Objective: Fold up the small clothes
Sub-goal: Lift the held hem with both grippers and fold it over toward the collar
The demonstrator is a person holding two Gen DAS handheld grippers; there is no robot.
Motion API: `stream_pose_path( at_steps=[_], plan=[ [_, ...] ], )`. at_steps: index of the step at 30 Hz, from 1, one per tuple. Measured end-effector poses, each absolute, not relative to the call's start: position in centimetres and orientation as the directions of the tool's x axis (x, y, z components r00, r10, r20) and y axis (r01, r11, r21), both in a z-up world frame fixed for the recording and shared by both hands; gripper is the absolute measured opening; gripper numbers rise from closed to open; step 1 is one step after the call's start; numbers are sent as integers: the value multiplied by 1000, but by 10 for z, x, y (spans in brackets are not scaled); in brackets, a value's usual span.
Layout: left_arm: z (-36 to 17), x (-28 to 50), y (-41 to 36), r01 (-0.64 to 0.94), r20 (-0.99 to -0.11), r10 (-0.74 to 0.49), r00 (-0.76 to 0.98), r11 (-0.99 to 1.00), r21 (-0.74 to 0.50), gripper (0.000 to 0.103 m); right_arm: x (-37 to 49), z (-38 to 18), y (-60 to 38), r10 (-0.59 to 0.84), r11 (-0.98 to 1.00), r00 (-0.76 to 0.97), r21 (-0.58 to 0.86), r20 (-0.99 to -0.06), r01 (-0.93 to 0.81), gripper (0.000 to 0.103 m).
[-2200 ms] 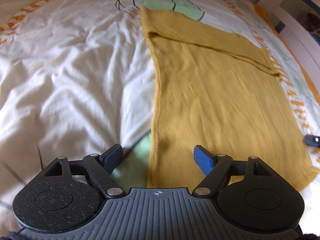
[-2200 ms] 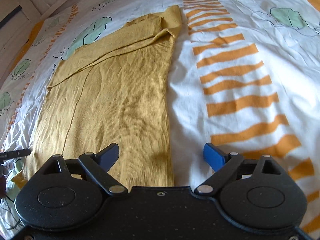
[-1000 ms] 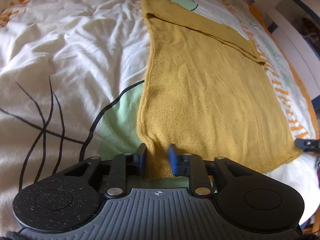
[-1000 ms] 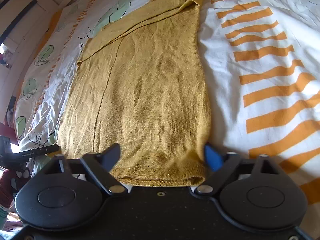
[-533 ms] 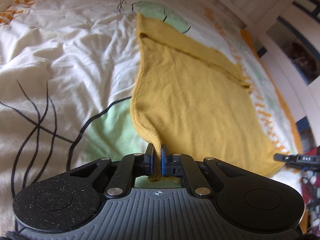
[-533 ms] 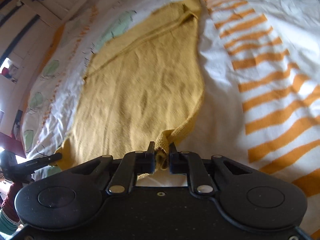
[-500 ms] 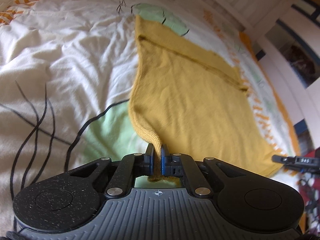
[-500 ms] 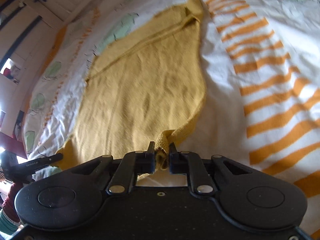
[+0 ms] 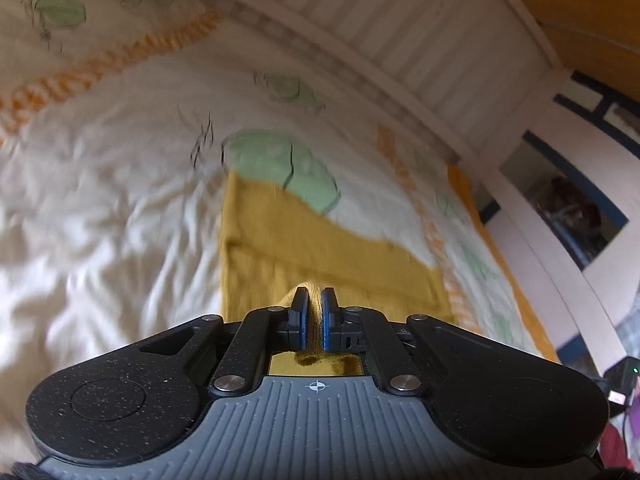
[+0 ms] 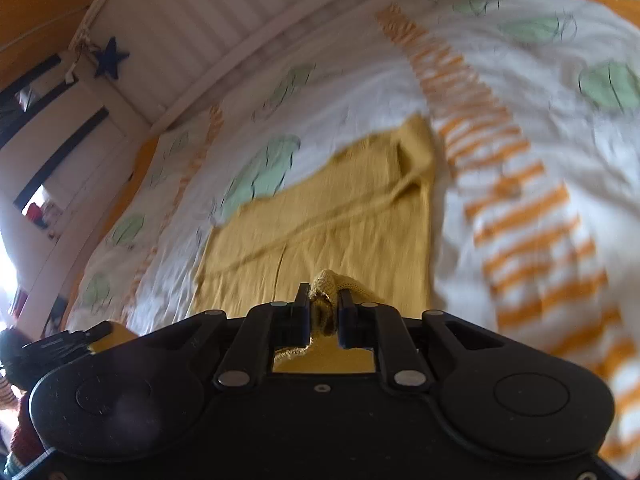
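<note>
A mustard-yellow knit garment (image 9: pixel 304 248) lies on a bed; it also shows in the right wrist view (image 10: pixel 340 224). My left gripper (image 9: pixel 314 312) is shut on its near hem corner and holds it lifted over the rest of the cloth. My right gripper (image 10: pixel 324 308) is shut on the other near hem corner, bunched between the jaws, also lifted. The far end with a folded sleeve stays flat on the bed. The left gripper shows at the lower left of the right wrist view (image 10: pixel 68 340).
The bed has a white duvet (image 9: pixel 100 208) with green leaf prints and orange stripes (image 10: pixel 520 216). A white slatted bed frame (image 9: pixel 380 32) runs along the far side. A white cupboard (image 9: pixel 560 208) stands at the right.
Both grippers closed on the near hem corners, then lifted and carried them forward toward the garment's far end. The views now tilt up to the bed frame.
</note>
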State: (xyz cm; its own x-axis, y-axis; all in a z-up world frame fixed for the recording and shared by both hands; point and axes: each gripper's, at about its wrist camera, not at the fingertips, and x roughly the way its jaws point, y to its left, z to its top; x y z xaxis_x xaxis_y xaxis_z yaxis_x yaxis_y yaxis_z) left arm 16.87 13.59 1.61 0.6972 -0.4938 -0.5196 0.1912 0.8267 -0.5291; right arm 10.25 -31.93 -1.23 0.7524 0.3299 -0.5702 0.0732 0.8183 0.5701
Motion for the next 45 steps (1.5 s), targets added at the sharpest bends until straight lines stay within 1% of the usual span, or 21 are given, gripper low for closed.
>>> stream_pose_path(
  at_steps=[2,6,11,15,16,22,24,26,28,29,30,31,32,33,38,42,45],
  plan=[
    [17,187,134,190,-507,-484,713,829,-526,6,119,-11,-326,311,818,771,570,-555,81,20],
    [11,224,132,152,-490,-475,730,813,-562,6,157,-13,-338,272,807,806,581,-526,107,20],
    [3,272,129,114,-480,-447,755,810,-575,6,205,-23,-345,226,820,829,560,-511,122,20],
    [-8,310,125,77,-505,-420,754,820,-567,6,244,-35,-348,206,829,820,540,-534,144,20],
    [-12,319,124,64,-513,-410,754,824,-563,4,254,-39,-348,200,830,816,536,-543,154,20],
    [-37,360,123,-38,-564,-309,766,854,-519,3,300,-65,-345,164,849,785,491,-598,196,20],
    [-41,366,121,-30,-577,-297,760,872,-488,4,310,-72,-343,158,854,778,479,-609,202,21],
    [-41,365,120,2,-572,-303,762,885,-466,4,314,-76,-343,151,849,776,482,-613,216,22],
    [-41,360,120,45,-556,-327,764,887,-460,5,316,-77,-345,150,842,781,493,-606,220,26],
    [-40,356,121,69,-554,-343,759,888,-456,5,314,-76,-345,144,842,785,492,-602,223,33],
    [-41,353,122,91,-556,-357,751,889,-449,7,311,-74,-345,129,845,791,484,-598,228,52],
    [-41,351,123,112,-560,-370,742,891,-441,19,309,-73,-345,112,850,799,473,-591,231,69],
    [-42,348,123,130,-562,-376,737,894,-428,27,307,-70,-345,99,856,808,464,-581,228,74],
    [-42,343,125,150,-562,-378,735,900,-409,35,303,-67,-345,92,862,816,456,-571,222,74],
    [-47,319,130,236,-591,-346,729,937,-258,35,285,-59,-349,91,885,823,424,-561,192,74],
    [-57,311,129,293,-650,-326,686,942,-163,35,277,-61,-349,94,901,809,394,-581,179,74],
    [-60,307,116,378,-674,-314,668,924,-56,35,274,-66,-348,101,898,805,401,-585,179,74]
  ],
)
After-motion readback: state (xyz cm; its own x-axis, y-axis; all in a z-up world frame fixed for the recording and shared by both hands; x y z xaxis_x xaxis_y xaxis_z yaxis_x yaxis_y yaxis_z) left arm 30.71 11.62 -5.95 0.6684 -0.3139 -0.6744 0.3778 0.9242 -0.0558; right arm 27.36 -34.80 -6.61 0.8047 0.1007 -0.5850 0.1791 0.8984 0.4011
